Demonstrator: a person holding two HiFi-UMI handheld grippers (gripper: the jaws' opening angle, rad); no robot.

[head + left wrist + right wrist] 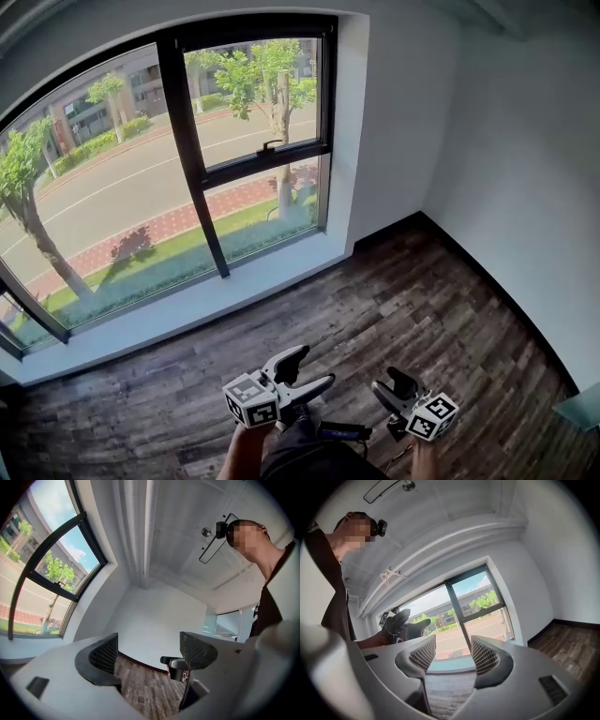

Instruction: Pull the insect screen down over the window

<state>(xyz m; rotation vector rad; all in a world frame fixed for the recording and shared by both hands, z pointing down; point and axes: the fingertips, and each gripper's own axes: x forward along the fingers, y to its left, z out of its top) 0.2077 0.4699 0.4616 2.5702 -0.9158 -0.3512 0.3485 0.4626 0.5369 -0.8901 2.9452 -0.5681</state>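
Observation:
A wide window (pixel 178 178) with a black frame fills the far wall in the head view, and no screen shows over its glass. A small black handle (pixel 270 145) sits on the right sash. My left gripper (pixel 314 367) is low in the head view, over the floor and well short of the window, open and empty. To its right, my right gripper (pixel 386 382) is also open and empty. In the left gripper view the left gripper (pixel 149 651) frames bare floor and the right gripper (pixel 180 665). The right gripper (pixel 453 656) points at the window (pixel 473 606).
A white sill (pixel 234 291) runs under the window. Dark wood floor (pixel 422 309) stretches to a white wall (pixel 525 187) on the right. A glass panel's corner (pixel 581 408) shows at the lower right. A recessed track (pixel 136 527) runs along the ceiling by the window.

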